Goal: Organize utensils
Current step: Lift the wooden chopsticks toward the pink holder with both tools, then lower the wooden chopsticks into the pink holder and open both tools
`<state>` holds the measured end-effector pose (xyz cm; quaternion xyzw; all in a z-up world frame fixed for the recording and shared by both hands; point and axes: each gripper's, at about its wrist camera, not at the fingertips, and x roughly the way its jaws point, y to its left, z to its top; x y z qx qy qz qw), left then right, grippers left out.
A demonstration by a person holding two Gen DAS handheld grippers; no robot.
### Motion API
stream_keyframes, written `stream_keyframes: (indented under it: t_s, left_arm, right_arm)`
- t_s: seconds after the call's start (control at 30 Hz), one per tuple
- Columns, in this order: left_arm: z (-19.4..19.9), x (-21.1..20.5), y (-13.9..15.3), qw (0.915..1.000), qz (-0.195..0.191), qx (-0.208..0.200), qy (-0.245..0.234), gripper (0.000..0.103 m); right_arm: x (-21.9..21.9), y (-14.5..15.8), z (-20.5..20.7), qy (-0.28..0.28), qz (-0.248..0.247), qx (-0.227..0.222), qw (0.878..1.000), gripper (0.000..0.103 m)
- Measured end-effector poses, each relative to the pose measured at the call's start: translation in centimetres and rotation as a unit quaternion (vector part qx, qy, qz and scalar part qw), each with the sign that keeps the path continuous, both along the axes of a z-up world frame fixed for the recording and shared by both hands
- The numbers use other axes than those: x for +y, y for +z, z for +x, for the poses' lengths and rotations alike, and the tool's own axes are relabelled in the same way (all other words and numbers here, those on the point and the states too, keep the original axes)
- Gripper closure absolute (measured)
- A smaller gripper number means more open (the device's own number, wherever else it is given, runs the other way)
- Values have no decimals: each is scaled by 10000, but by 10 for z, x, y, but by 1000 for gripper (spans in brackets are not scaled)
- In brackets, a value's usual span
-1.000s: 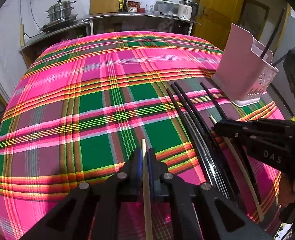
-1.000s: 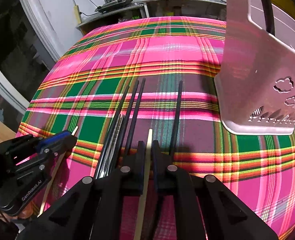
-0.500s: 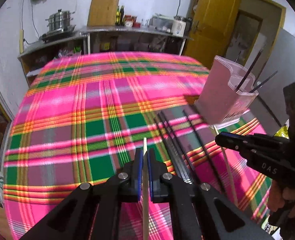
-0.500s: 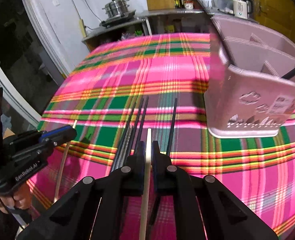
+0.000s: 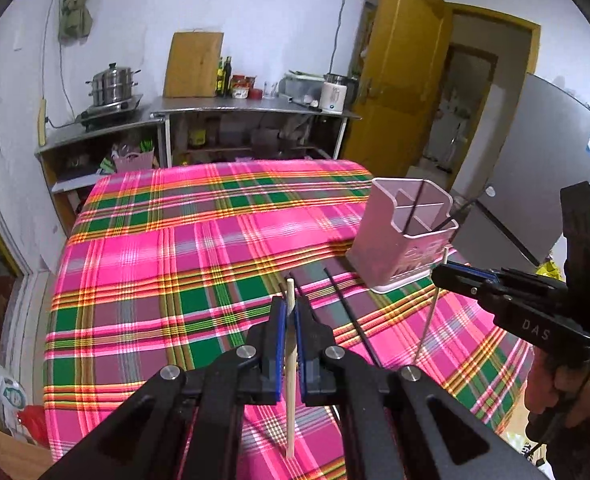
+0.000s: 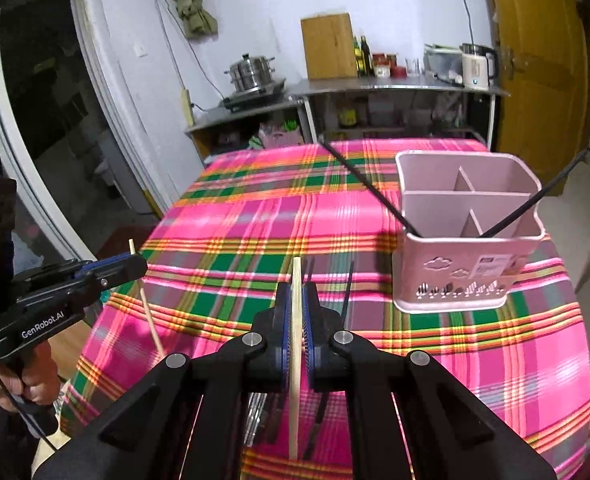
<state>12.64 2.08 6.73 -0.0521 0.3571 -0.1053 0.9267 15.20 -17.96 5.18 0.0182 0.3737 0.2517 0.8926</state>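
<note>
Wooden chopsticks point(image 5: 291, 364) aloft (pink holder point(image 6: 469, 240) upright)

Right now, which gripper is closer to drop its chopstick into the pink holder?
Probably the right gripper. Its wooden chopstick is beside the pink utensil holder. The left gripper is farther away, with its own chopstick.

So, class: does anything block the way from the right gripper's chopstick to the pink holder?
Nothing visible does. The right gripper holds its chopstick above the cloth; the pink holder stands ahead to the right, two black chopsticks already leaning inside.
</note>
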Motion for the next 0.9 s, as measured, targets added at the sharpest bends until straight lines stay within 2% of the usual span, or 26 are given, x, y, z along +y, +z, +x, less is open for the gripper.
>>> stream_keyframes:
  t_s: [0.37,0.5,0.9]
  left_arm:
    - [-16,-13,33,9994,-77,-291,-146,98]
    - [-13,-20,43,9990,-212,-324,-230,98]
    - [31,-69,51,9958,-522,-170,-734,98]
  right_arm:
    - [-18,27,-21,-89,137,-308,9994,97]
    - [-24,34,-26,-148,158,-379,9990,97]
    - [-57,51,-18,-551,103,-530,9970,97]
